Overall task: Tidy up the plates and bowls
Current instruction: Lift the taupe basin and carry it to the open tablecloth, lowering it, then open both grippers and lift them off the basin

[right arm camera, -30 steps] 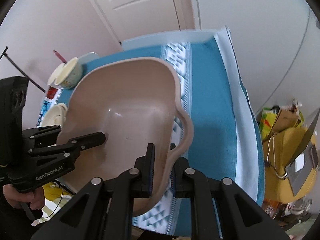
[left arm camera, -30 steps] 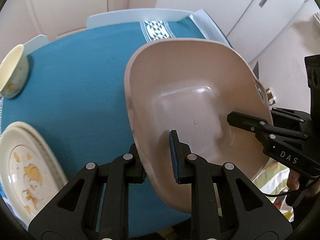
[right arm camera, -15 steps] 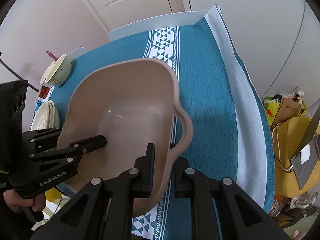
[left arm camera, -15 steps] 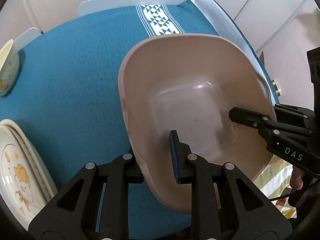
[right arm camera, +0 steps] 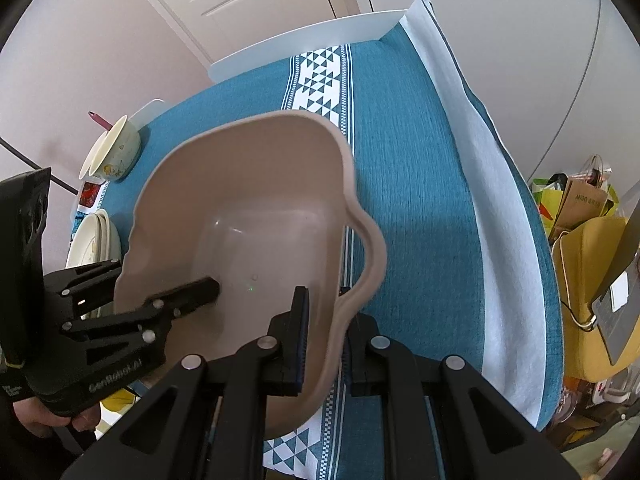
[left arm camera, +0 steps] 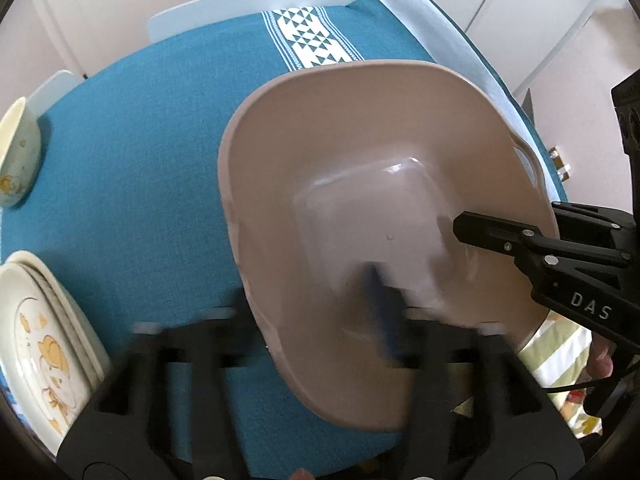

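While both claws straddle rim, beige basin (right arm camera: pixel 256 208) rests on tablecloth (right arm camera: pixel 408 168).

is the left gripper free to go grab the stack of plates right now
Probably not. The left gripper is clamped on the rim of the pink basin, shared with the right gripper. The plates lie unobstructed to its left.

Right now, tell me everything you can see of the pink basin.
The pink basin is a deep tub of smooth, glossy plastic, beige-pink, with a rounded-square floor, a wavy rim and a loop handle on one side. It is empty. The left gripper and the right gripper each straddle its wall from opposite sides, over the teal tablecloth.
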`<state>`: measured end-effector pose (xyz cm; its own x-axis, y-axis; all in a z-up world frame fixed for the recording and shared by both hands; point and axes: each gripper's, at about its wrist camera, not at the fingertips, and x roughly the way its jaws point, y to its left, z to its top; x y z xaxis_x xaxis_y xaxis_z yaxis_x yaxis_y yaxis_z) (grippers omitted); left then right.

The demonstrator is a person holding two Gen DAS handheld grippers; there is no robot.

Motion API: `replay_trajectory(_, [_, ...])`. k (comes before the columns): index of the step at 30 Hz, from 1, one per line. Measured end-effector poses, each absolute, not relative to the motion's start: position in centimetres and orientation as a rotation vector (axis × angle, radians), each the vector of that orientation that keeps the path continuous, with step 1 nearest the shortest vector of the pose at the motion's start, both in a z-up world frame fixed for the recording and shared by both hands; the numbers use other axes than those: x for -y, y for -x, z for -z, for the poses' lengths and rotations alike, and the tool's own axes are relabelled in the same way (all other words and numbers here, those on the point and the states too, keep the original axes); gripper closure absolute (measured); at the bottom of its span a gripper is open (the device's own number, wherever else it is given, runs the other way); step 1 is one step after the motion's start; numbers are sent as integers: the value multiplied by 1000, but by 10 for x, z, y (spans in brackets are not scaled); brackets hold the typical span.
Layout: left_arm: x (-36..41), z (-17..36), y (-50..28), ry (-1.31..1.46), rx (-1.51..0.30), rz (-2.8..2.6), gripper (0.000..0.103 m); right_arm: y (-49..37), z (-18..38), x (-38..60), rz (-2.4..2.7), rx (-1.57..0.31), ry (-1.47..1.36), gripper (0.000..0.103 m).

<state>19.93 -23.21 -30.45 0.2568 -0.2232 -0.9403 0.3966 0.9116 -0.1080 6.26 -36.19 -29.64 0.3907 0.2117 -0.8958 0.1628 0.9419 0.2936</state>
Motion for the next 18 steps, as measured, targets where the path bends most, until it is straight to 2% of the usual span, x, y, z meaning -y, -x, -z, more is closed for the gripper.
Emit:
replay_trajectory(2, [231, 299, -197, -169, -1199, 408, 12, -62, 295, 363, -34, -1169, -378, 72])
replay_trajectory(3, [231, 298, -197, -172, -1199, 411, 12, -61, 294, 365, -32, -1157, -392, 59])
replay_trajectory(4, [232, 298, -198, -173, -1207, 414, 12, -60, 293, 367, -32, -1149, -403, 54])
replay_trajectory(11, [227, 283, -196, -177, -1196, 408, 12, -55, 273, 373, -8, -1120, -418, 54])
replay_trajectory(16, [213, 251, -188, -163, -1161, 376, 12, -47, 234, 371, 4, -1070, -389, 54])
replay_trajectory(17, [207, 239, -185, -159, -1137, 363, 12, -45, 222, 367, -3, -1052, -373, 53])
replay_trajectory(18, [202, 229, -183, -156, -1116, 352, 12, -44, 215, 364, -11, -1040, -361, 48])
